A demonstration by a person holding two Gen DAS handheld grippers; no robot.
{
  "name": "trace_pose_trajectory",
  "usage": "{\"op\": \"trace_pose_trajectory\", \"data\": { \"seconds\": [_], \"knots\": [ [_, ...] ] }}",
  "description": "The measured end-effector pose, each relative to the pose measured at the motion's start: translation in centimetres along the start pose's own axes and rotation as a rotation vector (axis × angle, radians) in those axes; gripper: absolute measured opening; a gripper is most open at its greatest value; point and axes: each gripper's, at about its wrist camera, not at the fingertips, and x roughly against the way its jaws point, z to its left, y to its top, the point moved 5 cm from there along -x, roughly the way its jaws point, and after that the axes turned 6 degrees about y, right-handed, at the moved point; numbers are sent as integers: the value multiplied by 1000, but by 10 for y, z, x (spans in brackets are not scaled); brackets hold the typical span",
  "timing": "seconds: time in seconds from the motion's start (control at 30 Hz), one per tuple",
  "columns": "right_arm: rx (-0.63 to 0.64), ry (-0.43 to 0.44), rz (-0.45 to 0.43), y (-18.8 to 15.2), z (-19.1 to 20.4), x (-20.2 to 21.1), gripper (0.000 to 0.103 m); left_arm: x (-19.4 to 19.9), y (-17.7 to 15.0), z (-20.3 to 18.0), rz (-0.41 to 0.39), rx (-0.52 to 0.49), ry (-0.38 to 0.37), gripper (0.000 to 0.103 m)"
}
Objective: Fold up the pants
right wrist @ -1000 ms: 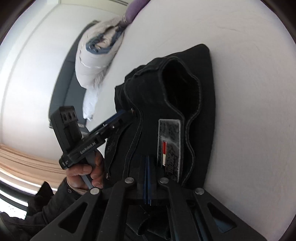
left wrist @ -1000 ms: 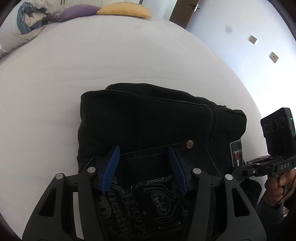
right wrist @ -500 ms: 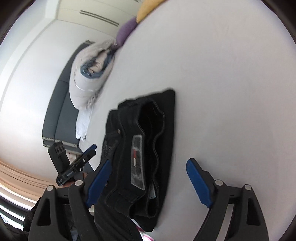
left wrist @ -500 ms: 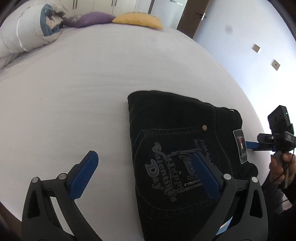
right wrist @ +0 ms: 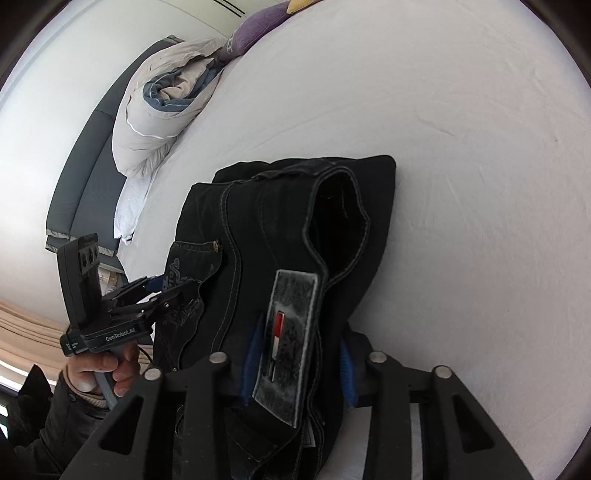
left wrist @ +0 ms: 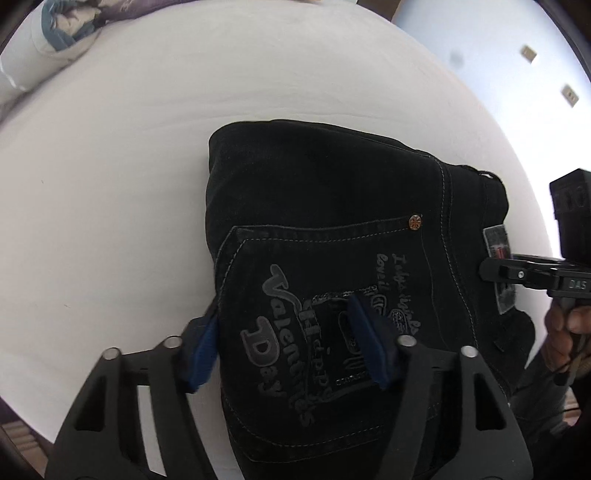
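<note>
Two hand-held grippers sit at the near edges of the folded pants [left wrist: 332, 229]. Left hand-held gripper [left wrist: 284, 347]: jaws partly apart, one blue pad off the pants' left edge on the sheet side, other pad over the printed back pocket [left wrist: 325, 332]; they straddle that side of the bundle, can't tell if pads actually press the cloth. Right hand-held gripper [right wrist: 297, 360]: jaws narrower, blue pads either side of the waistband w/ the grey label [right wrist: 286, 339], close against the denim; firm pinch or not, can't tell. Pants lie in a compact black rectangle on the white bed [left wrist: 110, 184], near its front edge. In the left wrist view the long axis runs near-to-far, pocket face up, waistband along the right side, fold edge on the left. In the right wrist view the waist opening [right wrist: 336, 218] gapes toward the camera side. Wide bare sheet to the left of the bundle and beyond it; on the right the bed edge is near, wall [left wrist: 498, 44] past it. Far end: rolled duvet [right wrist: 166, 110], purple pillow [right wrist: 258, 22].
</note>
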Motion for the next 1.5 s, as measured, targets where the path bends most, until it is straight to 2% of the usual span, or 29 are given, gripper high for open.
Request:
{"op": "trace_pose_trajectory", "data": {
  "seconds": [0.1,0.17,0.33,0.67,0.93,1.1,1.23,1.37,1.5],
  "knots": [
    [36,-29,-6,0,5,1,32,2,1,-10,-4,-25,78,40],
    [53,-42,-9,-1,8,2,31,4,1,-14,-9,-37,111,35],
    [74,-50,-29,-1,14,7,26,12,-2,-5,-13,-35,126,25],
    [147,-71,-71,0,34,20,22,25,-3,-10,-34,-42,159,19],
    [222,-67,-140,10,58,51,21,61,5,-12,-94,-63,170,19],
    [254,-60,-197,36,62,79,21,80,40,-19,-152,-73,170,19],
    [268,-74,-233,72,52,95,21,85,92,-32,-194,-79,171,19],
    [256,-88,-255,112,29,102,21,76,147,-55,-210,-72,164,19],
    [208,-103,-252,147,-8,101,21,36,191,-68,-208,-84,148,19]
  ]
}}
